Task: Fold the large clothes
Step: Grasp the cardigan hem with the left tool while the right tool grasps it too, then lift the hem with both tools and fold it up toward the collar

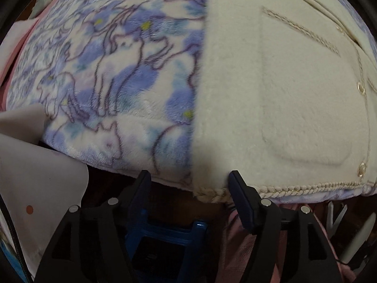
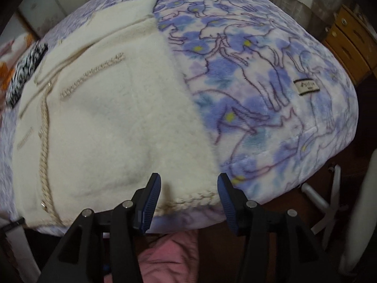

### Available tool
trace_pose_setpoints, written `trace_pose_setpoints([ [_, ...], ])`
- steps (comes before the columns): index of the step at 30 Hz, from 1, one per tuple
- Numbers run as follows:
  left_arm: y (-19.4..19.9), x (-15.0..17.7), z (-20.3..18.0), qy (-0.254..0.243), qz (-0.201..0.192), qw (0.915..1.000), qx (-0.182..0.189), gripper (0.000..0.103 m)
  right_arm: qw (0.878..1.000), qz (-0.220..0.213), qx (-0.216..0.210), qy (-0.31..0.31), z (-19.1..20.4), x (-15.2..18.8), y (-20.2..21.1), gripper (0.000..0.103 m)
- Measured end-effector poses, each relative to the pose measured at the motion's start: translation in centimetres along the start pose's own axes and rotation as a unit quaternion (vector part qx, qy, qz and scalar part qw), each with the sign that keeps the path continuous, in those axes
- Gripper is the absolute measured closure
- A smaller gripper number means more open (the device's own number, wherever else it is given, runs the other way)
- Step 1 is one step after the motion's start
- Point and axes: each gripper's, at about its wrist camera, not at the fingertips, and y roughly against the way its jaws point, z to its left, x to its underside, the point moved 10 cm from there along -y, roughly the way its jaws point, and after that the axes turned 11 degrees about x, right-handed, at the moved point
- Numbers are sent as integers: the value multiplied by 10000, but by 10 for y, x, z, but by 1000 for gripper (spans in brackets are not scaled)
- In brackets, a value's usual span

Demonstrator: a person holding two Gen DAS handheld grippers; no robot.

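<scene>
Blue cat-print fleece blanket [image 2: 271,99] underneath, cream braid-trimmed jacket [image 2: 113,118] flat on it.

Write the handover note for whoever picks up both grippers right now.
Left gripper: open, empty, over the bottom hem corner of the cream jacket.
Right gripper: open, empty, over the opposite hem corner of the jacket.
The jacket lies flat, front up and buttoned, on the blue cat-print blanket, hem at the near edge.
Done: the garment is spread out.
Left: no fold of the body shows yet; probably grip both hem corners and fold.
</scene>
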Motion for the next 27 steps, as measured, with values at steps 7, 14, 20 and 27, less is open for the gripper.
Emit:
trace_pose_setpoints([
  [7,-7,-8,4,-330,101,9989,321,31,9996,141,-218,93,-4,10,-21,53],
  [14,-19,-7,6,-140,435,9900,1332,31,9935,563,-851,-509,-4,8,-44,53],
  [20,-26,7,8,470,577,9757,2059,31,9875,820,-1192,-622,-7,7,-41,71],
  [27,-11,3,2,427,-9,9897,1365,65,9861,829,-1340,-530,1,8,-21,84],
])
